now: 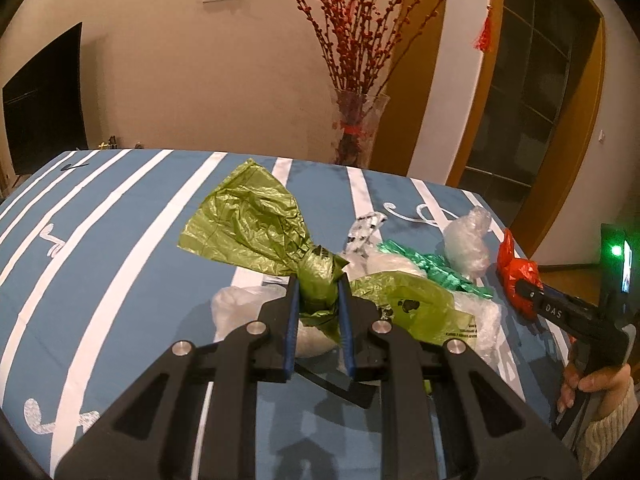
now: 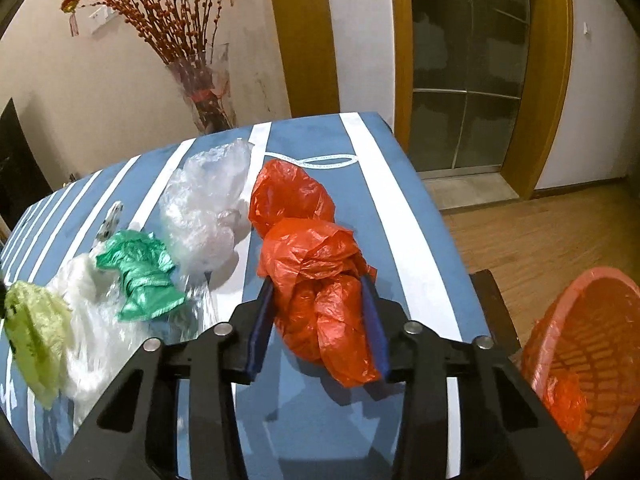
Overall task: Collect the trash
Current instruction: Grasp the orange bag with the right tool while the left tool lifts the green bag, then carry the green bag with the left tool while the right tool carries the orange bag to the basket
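A: What's around you?

B: A beige wall with a glass vase of red branches [image 1: 356,128] at 12 o'clock, and a wood-framed glass door at 2 o'clock. Under your grippers lies a table in a blue cloth with white stripes [image 1: 120,216].

A: And the bin?

B: An orange mesh basket [image 2: 592,356] stands off the table edge at 4 o'clock in your right view, with a red scrap inside.

A: Where's the trash?

B: Strewn across the cloth. In your right view a clear plastic bag [image 2: 204,204] sits at 11 o'clock, a green crumpled bag [image 2: 140,276] at 9 o'clock, and a white one beside it.

A: My grippers?

B: Your left gripper [image 1: 319,292] is nearly closed, pinching the twisted neck of an olive-green bag [image 1: 248,224] that fans out at 11 o'clock. Your right gripper [image 2: 318,300] stands about half open, its blue pads pressing either side of a red bag [image 2: 312,248] on the cloth.
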{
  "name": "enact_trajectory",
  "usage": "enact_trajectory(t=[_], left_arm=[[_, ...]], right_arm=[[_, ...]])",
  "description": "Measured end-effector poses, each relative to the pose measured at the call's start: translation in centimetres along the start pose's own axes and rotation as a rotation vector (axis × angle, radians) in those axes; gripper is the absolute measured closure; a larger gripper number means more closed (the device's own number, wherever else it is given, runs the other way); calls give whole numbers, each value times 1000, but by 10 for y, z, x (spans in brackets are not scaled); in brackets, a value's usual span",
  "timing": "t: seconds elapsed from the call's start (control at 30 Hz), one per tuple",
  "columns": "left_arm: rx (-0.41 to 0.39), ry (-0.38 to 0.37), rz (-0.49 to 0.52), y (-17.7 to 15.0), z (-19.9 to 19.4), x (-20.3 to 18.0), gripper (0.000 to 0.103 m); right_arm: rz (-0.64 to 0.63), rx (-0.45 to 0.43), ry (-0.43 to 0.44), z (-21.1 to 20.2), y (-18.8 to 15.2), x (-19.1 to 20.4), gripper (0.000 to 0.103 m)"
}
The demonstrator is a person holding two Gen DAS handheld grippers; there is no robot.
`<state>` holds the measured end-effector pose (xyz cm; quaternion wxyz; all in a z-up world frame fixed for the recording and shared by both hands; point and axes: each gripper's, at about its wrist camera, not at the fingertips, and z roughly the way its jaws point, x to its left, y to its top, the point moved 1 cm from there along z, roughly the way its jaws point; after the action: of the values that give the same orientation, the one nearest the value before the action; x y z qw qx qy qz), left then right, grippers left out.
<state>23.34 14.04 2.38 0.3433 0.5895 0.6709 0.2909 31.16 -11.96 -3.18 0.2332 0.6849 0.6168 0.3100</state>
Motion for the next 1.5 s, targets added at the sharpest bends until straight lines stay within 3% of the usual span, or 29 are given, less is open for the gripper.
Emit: enact_trajectory(t=[0.63,1.1,1.5], left_arm=[[4,-148,75,-21,-34,-71,84],[23,-297,154,-40,-55,-149,84],[33,-414,231,-52,-68,-213,84]], right_arm=[[60,-144,24,-131,-59,-45,63],[100,-274,-108,-196,-79,-85,63],[139,-316,-195,-219,-90,-116,62]])
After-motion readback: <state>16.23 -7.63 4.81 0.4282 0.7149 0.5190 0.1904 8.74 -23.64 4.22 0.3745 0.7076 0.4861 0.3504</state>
